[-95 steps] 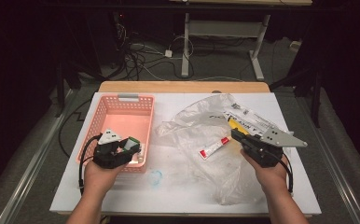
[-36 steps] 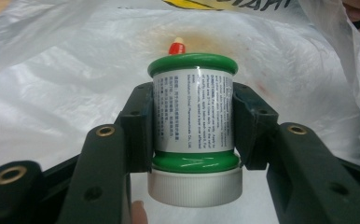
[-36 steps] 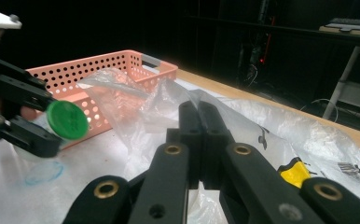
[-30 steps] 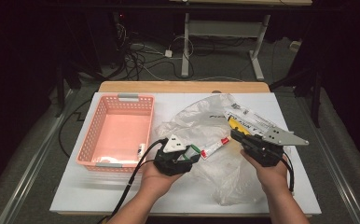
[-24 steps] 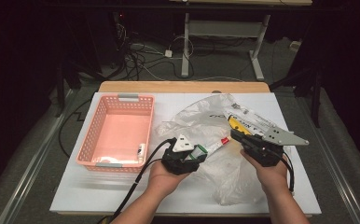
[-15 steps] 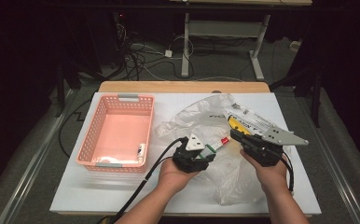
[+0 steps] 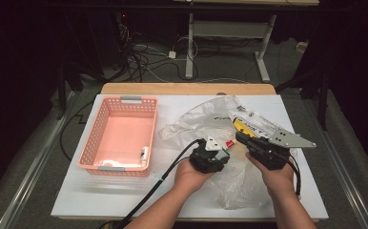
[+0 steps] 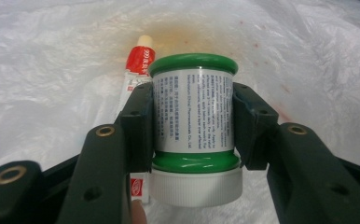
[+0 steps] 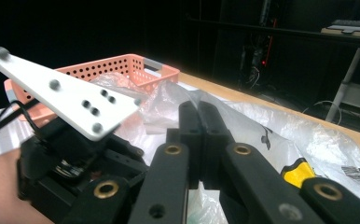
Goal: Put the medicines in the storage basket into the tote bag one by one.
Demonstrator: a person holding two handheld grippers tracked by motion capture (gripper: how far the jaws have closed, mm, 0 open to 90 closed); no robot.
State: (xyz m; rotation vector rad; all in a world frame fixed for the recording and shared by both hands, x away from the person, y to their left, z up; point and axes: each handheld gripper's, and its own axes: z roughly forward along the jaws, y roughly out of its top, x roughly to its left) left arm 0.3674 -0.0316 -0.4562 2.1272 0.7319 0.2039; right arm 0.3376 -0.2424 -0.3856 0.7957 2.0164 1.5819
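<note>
A green jar (image 8: 192, 116) with a white label and a white screw cap sits between the jaws of my left gripper (image 8: 192, 100), which is shut on its sides. In the high view that left gripper (image 7: 218, 150) hovers over the crumpled clear plastic bag (image 7: 196, 119) at mid-table. Just beyond the jar, a red-and-white tube (image 8: 136, 65) lies on the bag. My right gripper (image 7: 241, 138) is to the right, jaws pressed together. In its own view the right gripper (image 9: 199, 109) appears to pinch a fold of the bag (image 9: 271, 130).
A pink perforated basket (image 7: 125, 100) stands at the left of the white table, with a small white item (image 7: 144, 153) in its near corner. A yellow-and-black object (image 7: 241, 126) lies inside the bag. Cables trail from both grippers toward the near edge.
My left hand has travelled from the front of the basket rightward and a little down over the bag, ending close to the tube. The right hand has kept still.
</note>
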